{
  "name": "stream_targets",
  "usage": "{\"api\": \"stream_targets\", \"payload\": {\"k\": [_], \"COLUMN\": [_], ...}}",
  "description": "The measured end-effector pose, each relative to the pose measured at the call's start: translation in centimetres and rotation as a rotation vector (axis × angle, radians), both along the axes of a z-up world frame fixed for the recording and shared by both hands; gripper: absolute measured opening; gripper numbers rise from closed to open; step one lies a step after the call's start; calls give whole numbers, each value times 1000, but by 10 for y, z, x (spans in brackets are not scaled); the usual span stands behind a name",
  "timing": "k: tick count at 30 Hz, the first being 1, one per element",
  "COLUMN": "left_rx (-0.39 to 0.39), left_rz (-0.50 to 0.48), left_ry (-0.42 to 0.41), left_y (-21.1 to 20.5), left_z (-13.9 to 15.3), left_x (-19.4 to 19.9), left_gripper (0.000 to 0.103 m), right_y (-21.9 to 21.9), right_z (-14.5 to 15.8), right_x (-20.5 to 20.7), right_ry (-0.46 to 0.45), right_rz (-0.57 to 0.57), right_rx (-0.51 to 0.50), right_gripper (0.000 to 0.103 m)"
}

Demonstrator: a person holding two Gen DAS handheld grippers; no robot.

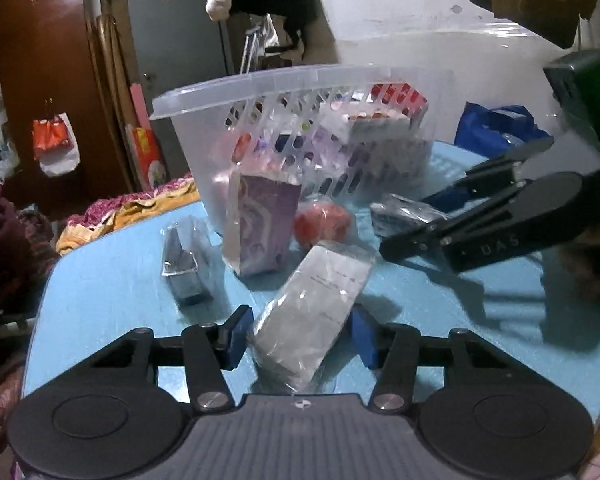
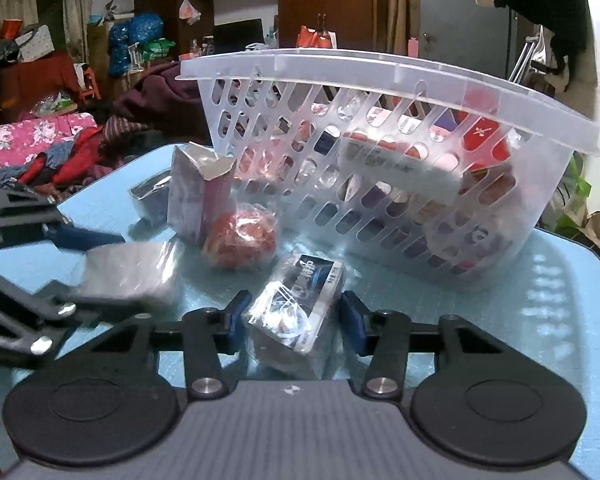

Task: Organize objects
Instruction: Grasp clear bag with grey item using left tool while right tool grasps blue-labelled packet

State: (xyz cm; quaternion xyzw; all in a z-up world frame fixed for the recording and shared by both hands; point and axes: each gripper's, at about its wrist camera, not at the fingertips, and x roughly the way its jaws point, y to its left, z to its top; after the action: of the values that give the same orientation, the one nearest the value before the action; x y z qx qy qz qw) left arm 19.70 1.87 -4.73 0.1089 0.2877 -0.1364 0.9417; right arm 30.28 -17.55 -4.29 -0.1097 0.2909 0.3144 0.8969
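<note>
A grey-white packet in clear wrap [image 1: 320, 292] lies on the blue table [image 1: 112, 280]. My left gripper [image 1: 300, 334] has a blue pad against each of its sides. A dark blue box in shiny wrap [image 2: 304, 284] sits between the pads of my right gripper [image 2: 294, 320], and both pads touch it. The right wrist view shows the left gripper [image 2: 120, 272] clamped on the grey-white packet [image 2: 132, 268]. The left wrist view shows the right gripper [image 1: 404, 220] at the dark box [image 1: 400, 212]. Behind both stands a clear slotted basket [image 2: 380, 72] holding several boxes.
An upright purple box [image 1: 260, 224], a red wrapped ball [image 1: 320, 224] and a dark grey packet [image 1: 184, 264] stand on the table before the basket. A blue bag [image 1: 496, 128] lies at the far right. Bedding and clothes lie beyond the table's left edge.
</note>
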Motion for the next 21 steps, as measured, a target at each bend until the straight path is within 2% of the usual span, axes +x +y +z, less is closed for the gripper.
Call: {"api": "stream_targets", "payload": {"k": [3,11,15,21], "left_rx": [-20,-196,-269,-276], "left_rz": [-14,-20,-19,-28], "left_ry": [-14,-109,-113,-126], "left_y": [0,14,26,27], "left_z": [0,5,6,6], "left_x": [-6,-21,-22,-22], "left_gripper": [55,55,55,55], "right_y": [-4,-17,-17,-19], "right_z": [3,13,14,15], "right_x": [-8,-24,-26,-24], "right_ry": [-46,-141,-162,-161], "right_rz": [-14,-4,-1,-8], "right_rx": [8,107,125,150], "right_gripper": [44,44,44,44]}}
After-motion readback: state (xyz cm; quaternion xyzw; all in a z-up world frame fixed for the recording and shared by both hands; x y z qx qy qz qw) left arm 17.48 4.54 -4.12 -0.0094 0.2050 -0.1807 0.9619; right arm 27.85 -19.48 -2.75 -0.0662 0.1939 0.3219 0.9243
